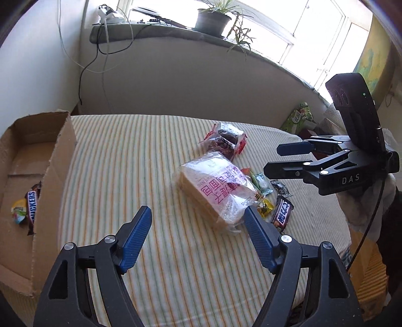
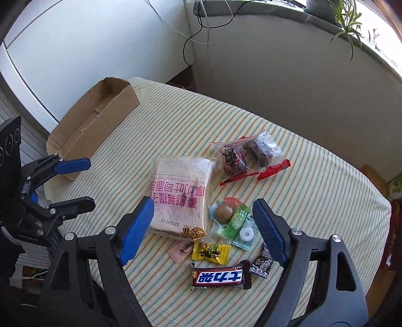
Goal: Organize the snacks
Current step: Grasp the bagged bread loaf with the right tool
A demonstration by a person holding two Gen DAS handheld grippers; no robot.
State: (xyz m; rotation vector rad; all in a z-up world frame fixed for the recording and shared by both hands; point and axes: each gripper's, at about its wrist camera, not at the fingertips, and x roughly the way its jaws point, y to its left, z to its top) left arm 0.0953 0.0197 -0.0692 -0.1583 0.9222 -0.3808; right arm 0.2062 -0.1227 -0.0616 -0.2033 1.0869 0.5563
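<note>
A bagged toast loaf [image 1: 216,191] [image 2: 179,198] lies mid-table on the striped cloth. Beside it lie a clear bag of dark cakes [image 2: 247,156] [image 1: 224,140], a Snickers bar [image 2: 218,276] [image 1: 282,211], and several small wrapped candies [image 2: 233,221]. A cardboard box [image 1: 32,191] [image 2: 93,125] at the left holds a Snickers bar [image 1: 32,207] and a small jelly cup [image 1: 18,211]. My left gripper [image 1: 198,241] is open and empty, just short of the loaf. My right gripper [image 2: 203,231] is open and empty above the candies.
A wall with a window sill, potted plants [image 1: 213,20] and hanging cables [image 1: 105,50] stands behind the table. A green packet [image 1: 299,118] lies at the far right. The table's edge [image 2: 377,201] drops off at the right.
</note>
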